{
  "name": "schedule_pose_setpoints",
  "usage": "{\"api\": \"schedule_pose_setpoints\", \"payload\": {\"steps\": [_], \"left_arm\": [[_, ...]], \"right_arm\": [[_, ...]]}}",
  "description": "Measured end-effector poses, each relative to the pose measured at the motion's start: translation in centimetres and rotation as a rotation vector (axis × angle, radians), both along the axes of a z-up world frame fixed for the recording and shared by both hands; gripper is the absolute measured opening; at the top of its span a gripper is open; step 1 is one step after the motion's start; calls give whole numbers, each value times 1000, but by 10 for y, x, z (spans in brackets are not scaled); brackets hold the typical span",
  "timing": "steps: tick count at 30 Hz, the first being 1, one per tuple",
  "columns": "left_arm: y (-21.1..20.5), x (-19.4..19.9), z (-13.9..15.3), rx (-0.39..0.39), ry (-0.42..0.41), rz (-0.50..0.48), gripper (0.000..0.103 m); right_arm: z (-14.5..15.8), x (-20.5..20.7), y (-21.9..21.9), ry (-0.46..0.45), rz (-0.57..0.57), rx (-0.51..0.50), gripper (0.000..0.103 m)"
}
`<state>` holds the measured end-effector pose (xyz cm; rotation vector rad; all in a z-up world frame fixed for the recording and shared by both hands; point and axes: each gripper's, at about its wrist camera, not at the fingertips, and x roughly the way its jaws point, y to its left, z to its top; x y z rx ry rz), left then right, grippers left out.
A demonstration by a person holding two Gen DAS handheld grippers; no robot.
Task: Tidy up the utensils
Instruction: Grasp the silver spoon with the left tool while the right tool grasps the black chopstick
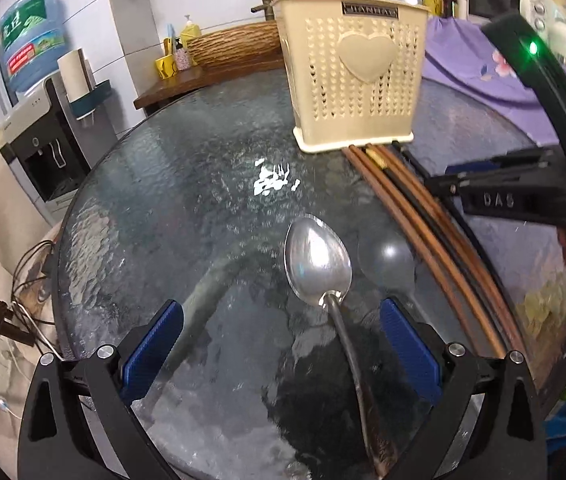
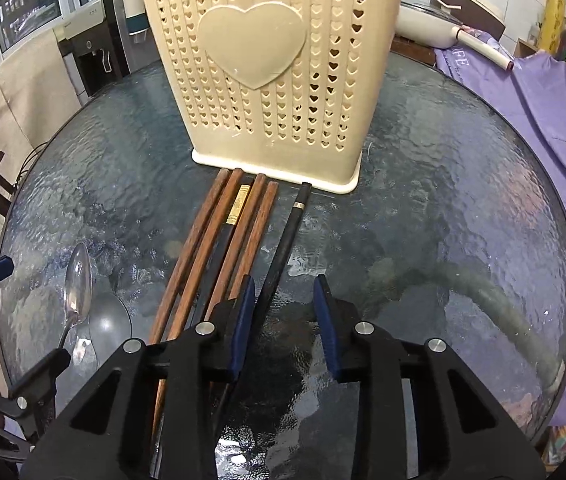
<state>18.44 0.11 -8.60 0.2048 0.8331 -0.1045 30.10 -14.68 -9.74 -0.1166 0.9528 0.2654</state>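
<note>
Left gripper [image 1: 281, 342]: nearest our lens; we see its blue pads spread wide, low over the glass worktop [image 1: 171, 208], pressing on nothing.
Spoon [image 1: 317, 260]: we note its metal bowl face up on the worktop, the dark handle running back between the left gripper's pads, nearer the right-hand one; we cannot tell whether they touch.
Right gripper [image 2: 285, 308]: pads narrowed to a small gap, pointing down at the worktop.
Black chopstick [image 2: 283, 248]: lies on the glass and runs in between the right gripper's pads, close against the left-hand pad; we see the other pad clear of it, so no grip.
Chopstick bundle [image 2: 219, 240]: four brown sticks and one black with a gold band, side by side just beside the lone black one, far ends at the holder's foot.
Utensil holder [image 2: 267, 76]: cream plastic, heart-shaped holes, upright towards the far edge of the worktop.
Purple cloth [image 2: 543, 120]: beyond the worktop's right edge.
</note>
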Motion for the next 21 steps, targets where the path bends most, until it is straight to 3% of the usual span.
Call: {"api": "schedule_pose_setpoints", "payload": {"steps": [3,11,21], "left_arm": [[0,3,-5,0,15,5,97],[-2,30,-7,-17,4,43,80],[-3,60,-7,-58,32,65,72]], "right_arm": [[0,1,1,3,-4,3,31],[-1,12,4,5,-23,-6,31],[0,31,8,4,-47,-6,31]]}}
